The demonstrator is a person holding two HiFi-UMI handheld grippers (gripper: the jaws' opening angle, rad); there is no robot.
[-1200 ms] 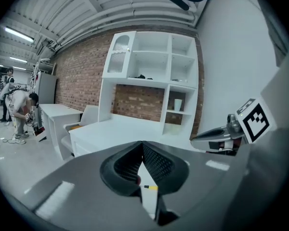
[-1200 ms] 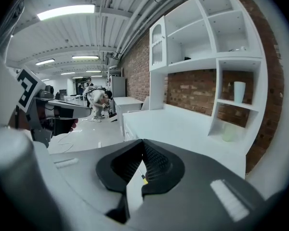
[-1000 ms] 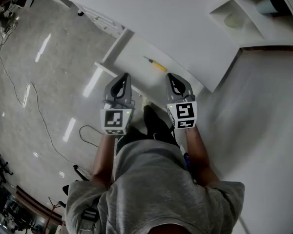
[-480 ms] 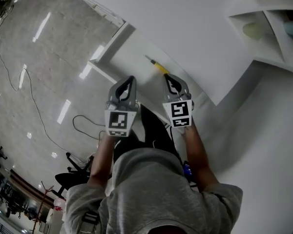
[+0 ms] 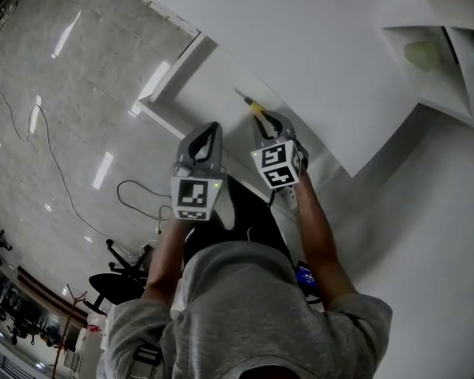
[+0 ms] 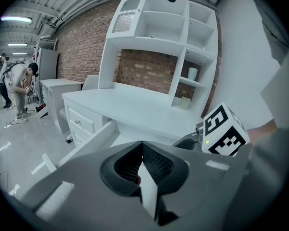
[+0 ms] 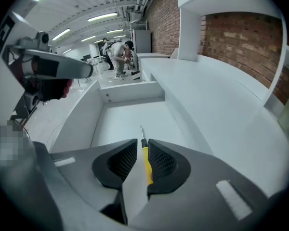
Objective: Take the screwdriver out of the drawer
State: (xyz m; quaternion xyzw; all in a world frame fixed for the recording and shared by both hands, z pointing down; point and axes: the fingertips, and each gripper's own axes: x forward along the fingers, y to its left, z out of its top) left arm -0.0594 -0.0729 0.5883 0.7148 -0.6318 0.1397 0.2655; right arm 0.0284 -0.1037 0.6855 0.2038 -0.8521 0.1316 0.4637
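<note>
Right hand-held gripper [image 5: 265, 118] [image 7: 142, 144] points steeply down into the open drawer [image 5: 209, 93] [image 7: 130, 114]. Its jaws have just been opening and now stand apart w/ a narrow gap. Screwdriver [image 5: 254, 104] [image 7: 146, 158] lies on the drawer floor right in that gap. Yellow handle sits btwn the pads, closer to the right-side pad. Thin metal shaft pokes out past the tips, pointing away from the person. Pads don't look to be pressing on it, so no grip.

Left hand-held gripper [image 5: 208, 129] [image 6: 142, 146] is just beside the right one, on its left, near the drawer's front edge. Jaws are together, tips meeting, nothing btwn them. In the left gripper view the right one's marker cube [image 6: 224, 131] shows close by on the right.

White surface [image 5: 300, 38] [image 7: 216, 85] runs ahead and to the right of both grippers, above the drawer's back part.
</note>
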